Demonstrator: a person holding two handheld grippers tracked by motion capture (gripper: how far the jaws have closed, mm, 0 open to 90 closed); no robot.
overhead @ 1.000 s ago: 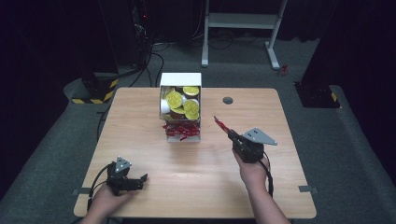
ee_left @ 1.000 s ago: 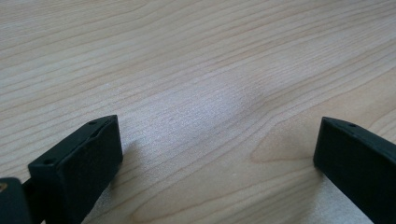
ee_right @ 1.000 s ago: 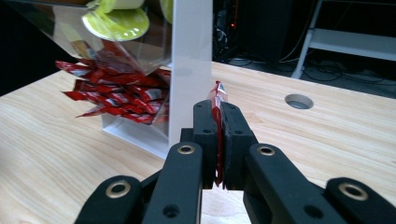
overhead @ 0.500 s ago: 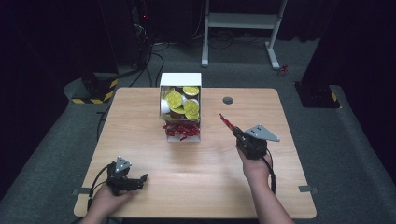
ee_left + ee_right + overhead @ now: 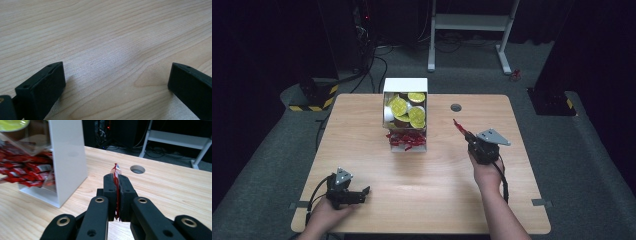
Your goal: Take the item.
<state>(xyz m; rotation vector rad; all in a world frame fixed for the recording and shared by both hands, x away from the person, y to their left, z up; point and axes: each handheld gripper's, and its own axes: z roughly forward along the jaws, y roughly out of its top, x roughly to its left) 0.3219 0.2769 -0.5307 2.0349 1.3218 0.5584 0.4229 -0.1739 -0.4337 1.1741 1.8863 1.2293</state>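
The left hand [image 5: 326, 215] rests at the near left, its left gripper [image 5: 362, 192] lying low and level, jaws spread wide apart. The right hand [image 5: 484, 172] is raised further forward, and its right gripper [image 5: 462, 131] has its jaws pressed tight together, pointing up and away from the person.

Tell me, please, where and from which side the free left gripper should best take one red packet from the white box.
Probably by a packet end sticking out of the lower open front of the white box, where the red packets lie loose. Bring the open left gripper level from the person's side; the box walls close the other sides.
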